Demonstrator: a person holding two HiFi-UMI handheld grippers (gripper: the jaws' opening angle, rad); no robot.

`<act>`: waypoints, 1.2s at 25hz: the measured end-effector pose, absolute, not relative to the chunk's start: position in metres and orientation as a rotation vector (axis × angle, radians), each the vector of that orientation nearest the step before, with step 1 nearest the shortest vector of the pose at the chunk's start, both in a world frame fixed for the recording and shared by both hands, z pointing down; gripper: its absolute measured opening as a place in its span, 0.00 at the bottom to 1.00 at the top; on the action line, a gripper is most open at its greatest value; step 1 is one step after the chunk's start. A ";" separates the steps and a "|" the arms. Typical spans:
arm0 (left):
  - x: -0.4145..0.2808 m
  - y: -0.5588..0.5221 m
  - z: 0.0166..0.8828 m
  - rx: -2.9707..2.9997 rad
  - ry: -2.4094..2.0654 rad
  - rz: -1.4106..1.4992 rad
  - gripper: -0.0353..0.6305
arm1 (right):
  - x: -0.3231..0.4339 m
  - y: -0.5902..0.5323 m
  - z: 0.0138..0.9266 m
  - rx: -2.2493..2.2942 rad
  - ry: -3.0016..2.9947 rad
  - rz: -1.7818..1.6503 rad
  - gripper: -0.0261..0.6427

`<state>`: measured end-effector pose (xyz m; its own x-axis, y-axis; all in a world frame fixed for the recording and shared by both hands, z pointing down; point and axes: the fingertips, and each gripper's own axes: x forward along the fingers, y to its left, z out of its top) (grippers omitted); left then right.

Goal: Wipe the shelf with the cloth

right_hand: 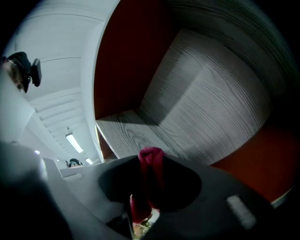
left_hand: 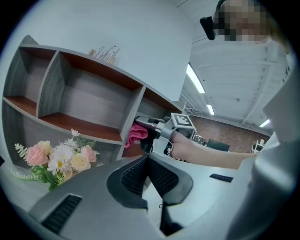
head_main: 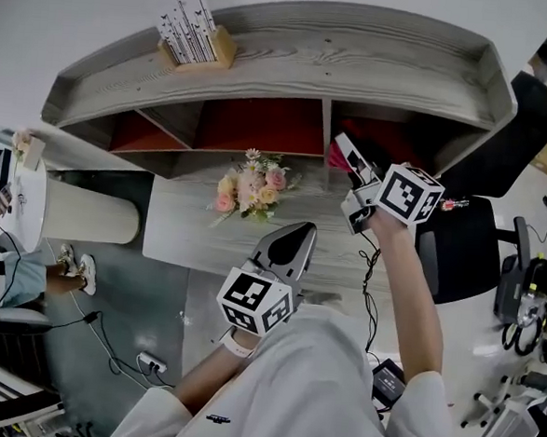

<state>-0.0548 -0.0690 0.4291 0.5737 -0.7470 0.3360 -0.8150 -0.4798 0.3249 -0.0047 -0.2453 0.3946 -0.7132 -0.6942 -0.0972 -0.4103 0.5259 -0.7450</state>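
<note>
Bunching up pink and crumpled, cloth (right_hand: 150,161) is sitting pinched between right gripper (head_main: 352,162) jaws in right compartment of shelf (head_main: 294,51) (arm stretched fwd); left gripper (head_main: 290,247) is hovering lower, jaws together, empty.

A bouquet (head_main: 251,187) of pink, cream and white flowers lies on the grey wood-grain desk (head_main: 174,239), toward its far edge and left of middle. Far left and higher up, a small wooden holder (head_main: 197,34) stands filled with white printed cards. A black office chair (head_main: 477,250) sits just right of the desk. Left of the desk is a white rounded object (head_main: 87,214), with a seated person's pale shoes (head_main: 81,267) near it. A white power strip (head_main: 151,362) lies on the near floor among dark cables.
</note>
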 end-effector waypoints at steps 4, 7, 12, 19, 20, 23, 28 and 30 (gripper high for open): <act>-0.057 -0.066 0.428 2.357 -1.252 0.212 0.06 | 0.002 -0.245 0.372 -0.905 2.424 -0.834 0.20; -0.063 -0.069 0.426 2.356 -1.269 0.211 0.06 | -0.001 -0.249 0.345 -0.947 2.498 -0.550 0.20; -0.068 -0.070 0.425 2.345 -1.291 0.207 0.06 | 0.000 -0.259 0.314 -0.980 2.475 -0.322 0.20; -0.070 -0.074 0.428 2.338 -1.294 0.223 0.06 | -0.004 -0.282 0.297 -1.077 2.511 -0.135 0.20; -0.069 -0.074 0.427 2.341 -1.292 0.228 0.06 | -0.004 -0.286 0.297 -1.087 2.522 -0.117 0.20; -0.067 -0.076 0.427 2.352 -1.283 0.247 0.06 | -0.003 -0.304 0.298 -1.172 2.533 -0.045 0.20; -0.068 -0.082 0.425 2.348 -1.297 0.240 0.06 | -0.002 -0.321 0.297 -1.297 2.538 0.068 0.19; -0.067 -0.084 0.425 2.349 -1.300 0.240 0.06 | 0.002 -0.322 0.295 -1.362 2.536 0.154 0.19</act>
<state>-0.0674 -0.0838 0.4250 0.5427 -0.7608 0.3559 -0.8377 -0.4598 0.2945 0.0022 -0.3216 0.2948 -0.5280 -0.8036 -0.2747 -0.8309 0.5557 -0.0286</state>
